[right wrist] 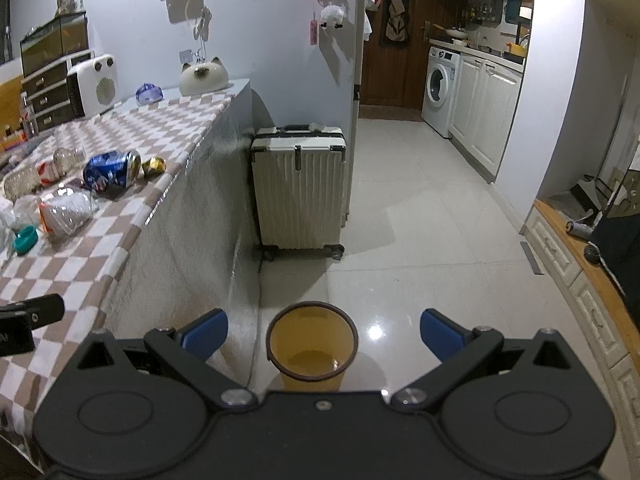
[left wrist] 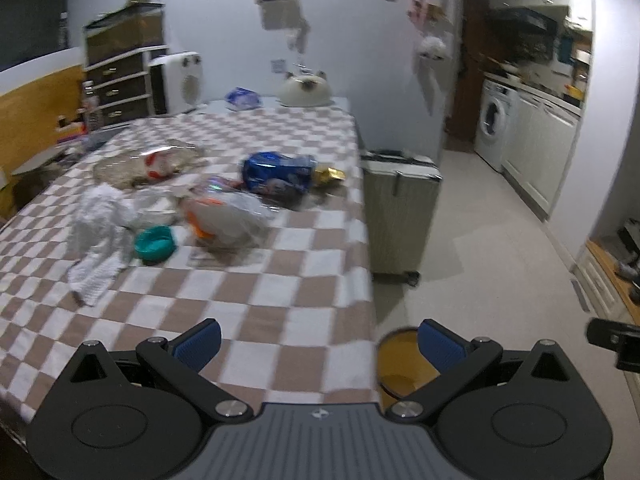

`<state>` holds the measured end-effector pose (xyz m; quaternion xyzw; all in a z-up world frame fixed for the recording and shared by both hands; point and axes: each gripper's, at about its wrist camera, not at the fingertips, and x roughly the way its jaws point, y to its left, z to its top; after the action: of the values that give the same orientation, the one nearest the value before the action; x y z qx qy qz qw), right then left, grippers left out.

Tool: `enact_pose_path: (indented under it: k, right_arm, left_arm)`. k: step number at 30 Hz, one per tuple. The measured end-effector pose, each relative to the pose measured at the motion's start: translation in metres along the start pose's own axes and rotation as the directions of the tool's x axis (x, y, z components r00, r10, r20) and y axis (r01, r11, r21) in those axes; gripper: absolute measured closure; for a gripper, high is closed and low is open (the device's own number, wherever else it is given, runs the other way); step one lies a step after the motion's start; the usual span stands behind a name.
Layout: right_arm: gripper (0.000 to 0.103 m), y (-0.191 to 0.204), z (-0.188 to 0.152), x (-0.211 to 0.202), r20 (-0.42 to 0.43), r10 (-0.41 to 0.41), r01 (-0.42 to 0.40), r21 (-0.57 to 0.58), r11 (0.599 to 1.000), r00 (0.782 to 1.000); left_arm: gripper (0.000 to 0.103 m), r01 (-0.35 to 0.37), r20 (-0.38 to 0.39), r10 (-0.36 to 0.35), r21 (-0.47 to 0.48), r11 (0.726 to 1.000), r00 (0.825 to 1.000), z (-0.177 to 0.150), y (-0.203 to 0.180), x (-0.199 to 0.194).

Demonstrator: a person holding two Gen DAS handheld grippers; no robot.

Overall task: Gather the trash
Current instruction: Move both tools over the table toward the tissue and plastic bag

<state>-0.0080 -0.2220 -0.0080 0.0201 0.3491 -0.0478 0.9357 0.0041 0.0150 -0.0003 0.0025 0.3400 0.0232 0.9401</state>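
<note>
While my left gripper [left wrist: 320, 344] hovers over the near edge of the desk [left wrist: 248, 292], its blue fingers [left wrist: 199, 343] spread wide and hold nothing. On the checkered cloth, from left to right, lie crumpled white tissue [left wrist: 102, 220], a teal cap [left wrist: 155, 243], a clear plastic bottle with an orange label [left wrist: 224, 216], a crushed blue can [left wrist: 276, 176] and a gold wrapper [left wrist: 330, 176] near the desk's right edge. Farther back a second clear bottle with a red label [left wrist: 160, 162] lies on its side. Beyond the desk edge a pale suitcase [right wrist: 300, 188] stands on the tiled floor. My right gripper [right wrist: 324, 336] is also wide and empty, hanging above an orange waste bin [right wrist: 312, 344] that stands on the floor just beside the desk's side.
</note>
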Motion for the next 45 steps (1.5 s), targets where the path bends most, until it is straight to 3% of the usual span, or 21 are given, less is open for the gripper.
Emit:
enact_pose_path:
  k: [10, 19, 25, 29, 33, 37, 40, 43, 45]
  right_arm:
    - [0.000, 0.019, 0.008, 0.017, 0.019, 0.066, -0.066, -0.013, 0.998, 0.998]
    - [0.000, 0.052, 0.022, 0.030, 0.065, 0.125, -0.120, -0.072, 0.990, 0.990]
    - [0.000, 0.079, 0.033, 0.037, 0.110, 0.192, -0.180, -0.114, 0.977, 0.975]
    - [0.000, 0.092, 0.037, 0.040, 0.188, 0.242, -0.227, -0.100, 0.969, 0.952]
    - [0.000, 0.112, 0.045, 0.048, 0.195, 0.273, -0.256, -0.112, 0.960, 0.942]
    - [0.000, 0.126, 0.050, 0.059, 0.211, 0.383, -0.365, -0.122, 0.923, 0.899]
    - [0.000, 0.137, 0.054, 0.065, 0.236, 0.431, -0.414, -0.120, 0.902, 0.871]
    - [0.000, 0.153, 0.057, 0.070, 0.234, 0.433, -0.406, -0.157, 0.900, 0.870]
    - [0.000, 0.163, 0.061, 0.075, 0.226, 0.444, -0.408, -0.189, 0.893, 0.867]
  left_arm:
    - [0.000, -0.145, 0.036, 0.149, -0.087, 0.986, 0.988, 0.005, 0.061, 0.013]
    - [0.000, -0.271, 0.043, 0.280, -0.147, 0.951, 0.959, 0.015, 0.127, 0.026]
    - [0.000, -0.319, 0.018, 0.327, -0.179, 0.931, 0.945, 0.024, 0.171, 0.045]
    - [0.000, -0.347, 0.008, 0.355, -0.190, 0.918, 0.935, 0.032, 0.195, 0.060]
    - [0.000, -0.338, 0.022, 0.350, -0.205, 0.918, 0.937, 0.044, 0.215, 0.075]
    - [0.000, -0.328, 0.014, 0.339, -0.218, 0.919, 0.941, 0.055, 0.233, 0.094]
    - [0.000, -0.315, -0.036, 0.316, -0.233, 0.920, 0.948, 0.059, 0.245, 0.111]
    - [0.000, -0.253, -0.100, 0.235, -0.255, 0.933, 0.967, 0.054, 0.256, 0.126]
    - [0.000, -0.239, -0.132, 0.211, -0.264, 0.934, 0.969, 0.046, 0.260, 0.135]
